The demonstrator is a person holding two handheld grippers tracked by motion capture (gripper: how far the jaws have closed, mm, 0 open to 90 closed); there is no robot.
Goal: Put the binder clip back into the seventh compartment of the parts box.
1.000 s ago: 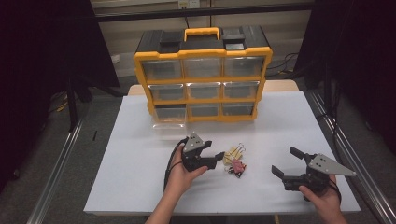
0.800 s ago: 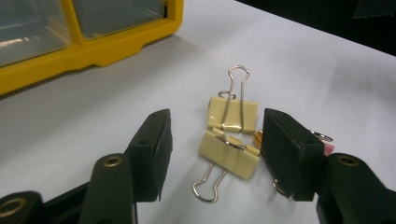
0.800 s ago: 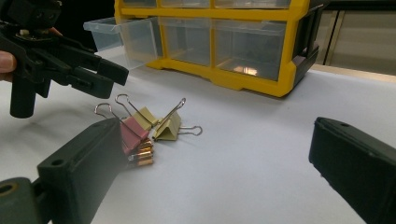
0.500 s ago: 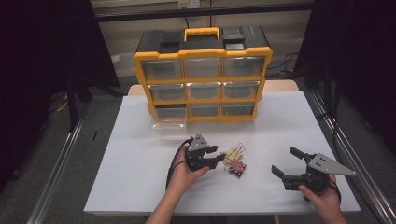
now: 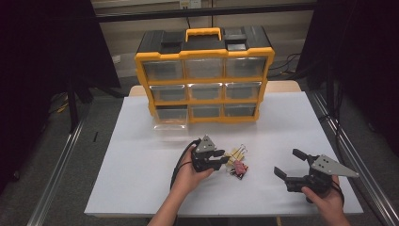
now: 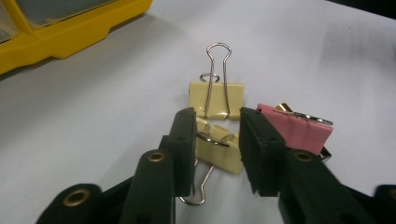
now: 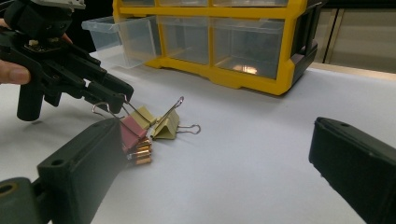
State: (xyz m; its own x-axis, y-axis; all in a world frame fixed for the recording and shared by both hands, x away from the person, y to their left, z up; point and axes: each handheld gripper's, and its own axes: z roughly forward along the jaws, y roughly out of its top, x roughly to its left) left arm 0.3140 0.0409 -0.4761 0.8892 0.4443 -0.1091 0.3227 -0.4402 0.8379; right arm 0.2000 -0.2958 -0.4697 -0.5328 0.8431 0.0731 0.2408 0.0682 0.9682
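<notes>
A yellow-and-black drawer cabinet point(image 5: 204, 75) stands at the far edge of your white desk point(image 5: 141, 188), its front facing you so every clear drawer can be reached. The bottom-left drawer point(image 5: 170, 123) is pulled out over the desk, apparently as the waiting bin for whatever you lift next. Your right gripper point(image 5: 287, 165) rests well to the side of the work, jaws spread wide and holding nothing, parked where it will not block the other hand. Your left gripper point(image 5: 225, 159) lies low over the small heap of binder clips point(image 5: 236, 161) between the two hands, angled along the desk so the jaws can straddle one clip rather than the pile. In the left gripper view those jaws have just been closing and now flank the near yellow clip point(image 6: 217, 148) on both sides, though a sliver of clearance seems to remain, so call it bracketed, not yet pinched. A second yellow clip point(image 6: 216, 98) sits just behind it, wire handles pointing away, and a pink clip point(image 6: 299, 133) leans against the outer face of one jaw, close enough to be dragged along if you lift carelessly
</notes>
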